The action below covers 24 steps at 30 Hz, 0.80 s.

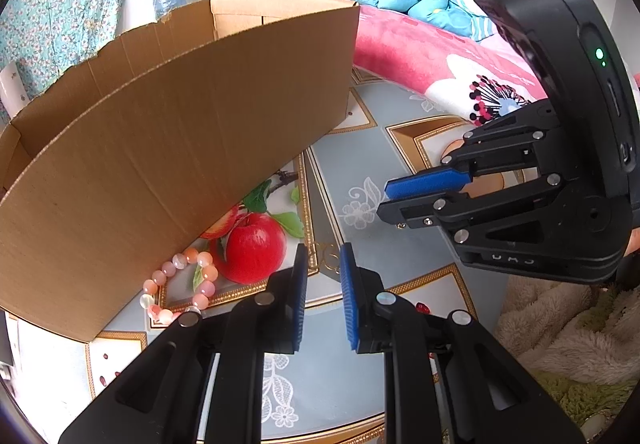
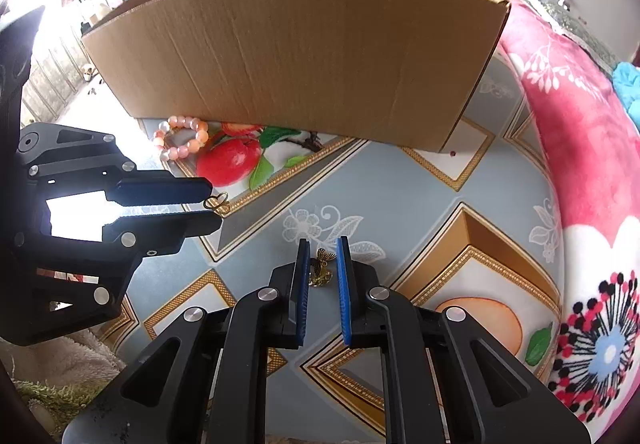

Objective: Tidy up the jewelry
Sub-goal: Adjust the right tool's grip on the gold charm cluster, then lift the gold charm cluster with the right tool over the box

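Right wrist view: the right gripper (image 2: 323,258) points down at the patterned tablecloth (image 2: 400,204), and a small gold butterfly charm (image 2: 321,269) lies between its blue pads. The pads stand narrow but apart, not pressing on it. Over on the left, the left gripper (image 2: 216,209) has its jaws drawn close around a gold ring-shaped trinket (image 2: 218,201) at its tips; whether it truly pinches it cannot be told. Left wrist view shows that same trinket (image 1: 326,256) on the cloth between the pads. A pink bead bracelet (image 1: 180,286) lies against the foot of the open cardboard box (image 1: 180,148), beside the printed red apple (image 1: 256,254). A floral blanket (image 2: 580,164) borders the table.
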Tool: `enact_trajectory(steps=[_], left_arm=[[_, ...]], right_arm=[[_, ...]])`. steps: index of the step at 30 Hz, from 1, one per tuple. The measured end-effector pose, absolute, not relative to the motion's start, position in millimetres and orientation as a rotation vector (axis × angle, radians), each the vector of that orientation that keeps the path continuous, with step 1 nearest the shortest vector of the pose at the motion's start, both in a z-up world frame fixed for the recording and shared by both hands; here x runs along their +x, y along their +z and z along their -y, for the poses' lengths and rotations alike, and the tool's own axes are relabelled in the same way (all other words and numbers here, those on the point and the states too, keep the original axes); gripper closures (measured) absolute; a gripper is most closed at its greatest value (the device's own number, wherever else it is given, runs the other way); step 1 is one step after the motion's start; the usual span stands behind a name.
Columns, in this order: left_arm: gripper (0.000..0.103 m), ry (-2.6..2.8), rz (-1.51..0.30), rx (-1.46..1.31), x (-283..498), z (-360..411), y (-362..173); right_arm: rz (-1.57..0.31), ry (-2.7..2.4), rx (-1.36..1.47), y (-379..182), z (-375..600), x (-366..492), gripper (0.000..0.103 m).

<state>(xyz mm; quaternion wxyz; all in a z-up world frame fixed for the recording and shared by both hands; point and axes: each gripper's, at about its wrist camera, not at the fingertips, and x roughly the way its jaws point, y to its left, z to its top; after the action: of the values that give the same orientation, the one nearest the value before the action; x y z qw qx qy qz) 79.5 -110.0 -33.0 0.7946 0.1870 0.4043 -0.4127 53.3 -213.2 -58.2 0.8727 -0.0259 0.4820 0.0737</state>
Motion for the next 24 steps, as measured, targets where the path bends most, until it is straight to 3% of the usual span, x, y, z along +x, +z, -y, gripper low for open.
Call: enact_trajectory(steps=[8,15,24], left_arm=[[0.088,-0.875,-0.82,0.38,73,102,-9],[0.088,-0.879,-0.689,0.299,71,82,51],[0.087,-0.824,-0.581,0.24,116,76,104]], right_arm=[[-0.886,0.173,-0.025,-18,221,36,0.092],[-0.708,0.241,0.019,41,231,32,0.092],[-0.62,0.368,0.11,85,242,99,0.092]])
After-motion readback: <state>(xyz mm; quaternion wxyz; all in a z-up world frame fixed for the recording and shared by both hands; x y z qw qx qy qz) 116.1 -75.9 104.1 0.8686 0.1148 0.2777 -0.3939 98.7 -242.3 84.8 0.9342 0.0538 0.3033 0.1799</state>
